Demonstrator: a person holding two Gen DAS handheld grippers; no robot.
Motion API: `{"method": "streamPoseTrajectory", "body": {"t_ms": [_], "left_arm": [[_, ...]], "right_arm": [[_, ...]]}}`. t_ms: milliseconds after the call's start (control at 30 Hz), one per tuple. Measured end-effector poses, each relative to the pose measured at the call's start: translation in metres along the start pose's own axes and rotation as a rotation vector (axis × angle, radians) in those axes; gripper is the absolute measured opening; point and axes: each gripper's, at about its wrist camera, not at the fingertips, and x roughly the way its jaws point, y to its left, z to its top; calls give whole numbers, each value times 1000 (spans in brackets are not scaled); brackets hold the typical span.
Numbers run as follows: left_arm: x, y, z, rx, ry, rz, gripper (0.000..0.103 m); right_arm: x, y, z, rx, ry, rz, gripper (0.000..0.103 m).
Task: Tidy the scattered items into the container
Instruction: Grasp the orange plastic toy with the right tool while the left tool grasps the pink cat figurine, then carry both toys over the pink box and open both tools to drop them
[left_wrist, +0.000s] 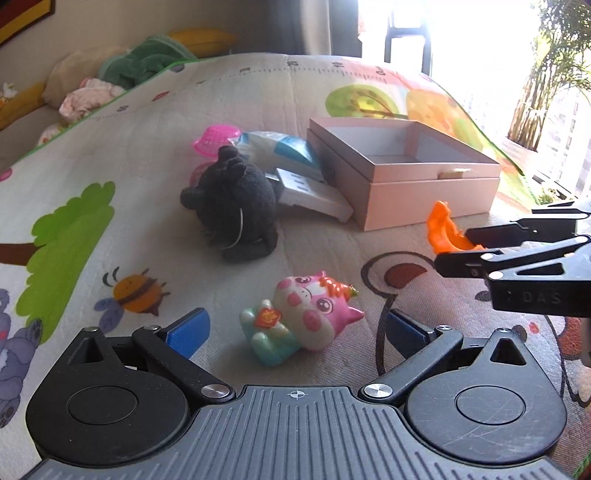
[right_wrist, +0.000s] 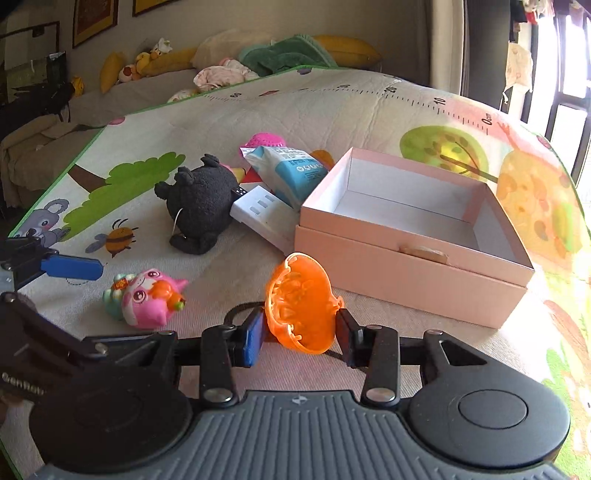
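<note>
My right gripper (right_wrist: 300, 334) is shut on an orange toy basket (right_wrist: 300, 304), held a little above the mat in front of the open pink box (right_wrist: 410, 266); the box looks empty. The basket also shows in the left wrist view (left_wrist: 443, 229), with the right gripper (left_wrist: 461, 247) at the right edge. My left gripper (left_wrist: 295, 328) is open, its blue pads either side of a pink pig toy (left_wrist: 306, 317) lying on the mat; the toy also shows in the right wrist view (right_wrist: 147, 297). A black plush (left_wrist: 236, 203), a white charger (left_wrist: 314, 194), a blue-white packet (left_wrist: 280, 149) and a pink basket (left_wrist: 216, 138) lie left of the box.
Everything sits on a printed play mat (left_wrist: 110, 147). Cushions and clothes (right_wrist: 258, 59) lie on a sofa beyond it. A window and potted plant (left_wrist: 546, 74) stand to the right of the box.
</note>
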Motion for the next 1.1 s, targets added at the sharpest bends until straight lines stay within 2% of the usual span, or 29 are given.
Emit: {"method": "streamPoseTrajectory", "body": {"t_ms": [200, 267, 500, 533, 833, 967, 1100], "left_arm": [[11, -2, 0, 47, 10, 19, 100], [14, -1, 0, 48, 23, 9, 83], [13, -5, 1, 67, 20, -3, 72], [12, -7, 1, 74, 20, -3, 65], [-28, -45, 3, 244, -60, -76, 64], [-34, -61, 22, 314, -103, -103, 64], [-20, -74, 52, 377, -162, -113, 64]], "right_arm": [[-34, -20, -36, 38, 26, -35, 41], [-39, -27, -43, 60, 31, -51, 41], [-39, -38, -52, 110, 34, -63, 41], [-40, -37, -53, 108, 33, -61, 41], [-61, -38, -56, 64, 23, -39, 41], [-72, -47, -48, 70, 6, -39, 41], [-79, -59, -30, 64, -37, -31, 41]]}}
